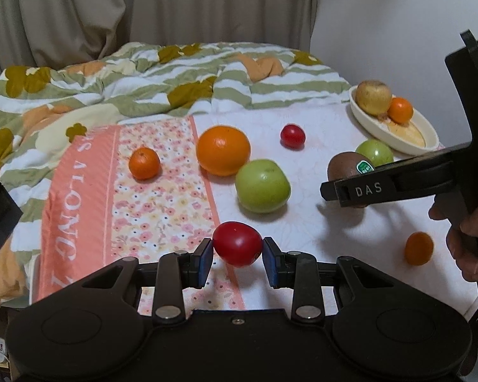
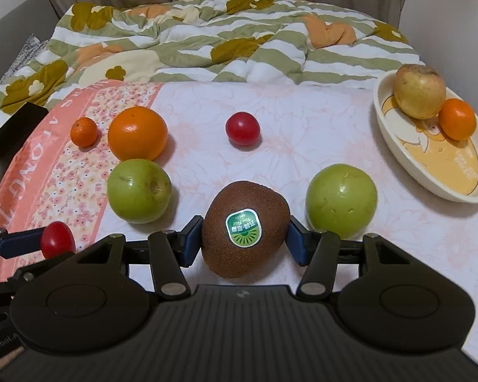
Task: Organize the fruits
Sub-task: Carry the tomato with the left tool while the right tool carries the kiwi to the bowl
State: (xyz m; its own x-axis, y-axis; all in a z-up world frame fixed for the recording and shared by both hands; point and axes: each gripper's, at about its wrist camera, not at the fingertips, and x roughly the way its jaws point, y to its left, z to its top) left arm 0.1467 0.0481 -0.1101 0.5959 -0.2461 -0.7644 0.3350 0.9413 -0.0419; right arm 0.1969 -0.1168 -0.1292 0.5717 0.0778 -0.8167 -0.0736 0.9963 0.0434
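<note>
Two green apples, two red tomatoes, one kiwi

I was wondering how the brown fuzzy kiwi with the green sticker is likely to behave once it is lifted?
The brown fuzzy kiwi looks firm and matte, so the right gripper, its pads at either side, probably grips without slipping. Its rounded egg shape suggests it may pivot between them. Set down on the soft pink bedsheet, it would likely roll little.

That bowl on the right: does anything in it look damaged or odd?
Somewhat. The yellowish apple in the bowl has brown blotches and looks bruised or aged. The small orange touching it looks fine. Nothing is spilled.
</note>
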